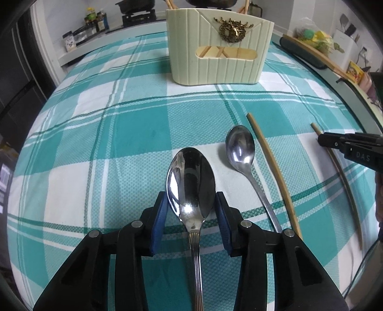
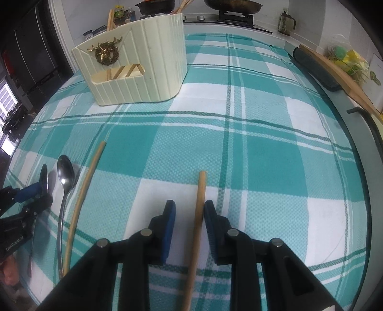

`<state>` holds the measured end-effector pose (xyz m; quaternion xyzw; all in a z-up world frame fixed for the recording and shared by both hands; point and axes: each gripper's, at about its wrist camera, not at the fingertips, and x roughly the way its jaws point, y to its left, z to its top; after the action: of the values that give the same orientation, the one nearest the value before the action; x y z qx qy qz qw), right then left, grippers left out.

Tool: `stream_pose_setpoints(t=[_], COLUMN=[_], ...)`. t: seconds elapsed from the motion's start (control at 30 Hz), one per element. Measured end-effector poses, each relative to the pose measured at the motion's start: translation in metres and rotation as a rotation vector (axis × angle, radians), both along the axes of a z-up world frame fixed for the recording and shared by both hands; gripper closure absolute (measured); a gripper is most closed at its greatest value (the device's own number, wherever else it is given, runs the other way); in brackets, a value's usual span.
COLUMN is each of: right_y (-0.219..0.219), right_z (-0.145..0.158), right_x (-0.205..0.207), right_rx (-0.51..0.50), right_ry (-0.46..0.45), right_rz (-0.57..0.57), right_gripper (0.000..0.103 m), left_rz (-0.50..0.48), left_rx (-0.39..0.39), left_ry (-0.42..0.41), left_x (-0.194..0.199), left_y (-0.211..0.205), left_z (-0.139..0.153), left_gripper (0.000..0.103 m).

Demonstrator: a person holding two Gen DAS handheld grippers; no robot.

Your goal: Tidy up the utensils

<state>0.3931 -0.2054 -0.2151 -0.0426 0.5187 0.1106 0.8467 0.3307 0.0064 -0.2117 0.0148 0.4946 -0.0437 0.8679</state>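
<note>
A cream utensil holder [image 1: 219,51] with a gold deer emblem stands at the far side of the checked cloth; it also shows in the right wrist view [image 2: 136,64]. My left gripper [image 1: 191,203] is open, its jaws either side of a large steel spoon [image 1: 190,181] lying on the cloth. A smaller spoon [image 1: 241,148] lies to its right, also seen in the right wrist view [image 2: 65,177]. My right gripper [image 2: 189,208] is open around a wooden chopstick [image 2: 199,203]. A second chopstick [image 2: 83,189] lies between them.
Several chopsticks stand in the holder. A dark mat and wooden board [image 2: 318,69] lie along the table's right edge. A stove with pans [image 2: 232,9] stands behind the table. The teal checked cloth [image 2: 263,153] covers the table.
</note>
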Motion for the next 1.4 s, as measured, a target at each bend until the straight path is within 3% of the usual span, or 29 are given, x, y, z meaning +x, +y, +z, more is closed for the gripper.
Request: stream_pose_setpoints(t=[0.03,0.07,0.3,0.8,1.27,1.3,1.33,1.37,1.4], right_y=[0.000,0.000,-0.012,-0.030,-0.014,-0.013,-0.012,-0.011,-0.010], right_z=[0.000,-0.001,0.011,0.105,0.156,0.158,0.160,0.163,0.165], right_x=[0.003,0.005,-0.007,-0.086,-0.145,-0.146,-0.147,-0.148,-0.149], right_rx=[-0.007,-0.008,0.050,0.154,0.111,0.110,0.110,0.111,0.112], right_ry=[-0.001,-0.004,-0.037,-0.277,-0.465,-0.473,-0.481,-0.488,-0.495], right_rz=[-0.004,-0.007,-0.041,-0.037,0.020,0.022,0.024,0.025,0.026], right_gripper=[0.095,0.096,0.096,0.096,0.096,0.096,0.096,0.096,0.096], left_rz=[0.000,0.001,-0.011,0.023,0.028,0.028,0.016,0.021,0.025], left_rx=[-0.012,-0.025,-0.063,-0.137,-0.160,-0.160,-0.171,-0.160,-0.153], left_ry=[-0.003,-0.006,-0.100,-0.311,-0.439,-0.444,-0.447,-0.445,-0.456], left_x=[0.000,-0.001,-0.020,-0.087,-0.120,-0.121,-0.121,-0.120,-0.121], left_y=[0.002,0.004,0.012,0.038,0.046,0.046,0.046,0.046,0.046], left_z=[0.001,0.002,0.030,0.098,0.132,0.134,0.136,0.138,0.140], left_gripper=[0.063,0.063,0.063,0.063,0.064,0.071,0.093,0.102,0.101])
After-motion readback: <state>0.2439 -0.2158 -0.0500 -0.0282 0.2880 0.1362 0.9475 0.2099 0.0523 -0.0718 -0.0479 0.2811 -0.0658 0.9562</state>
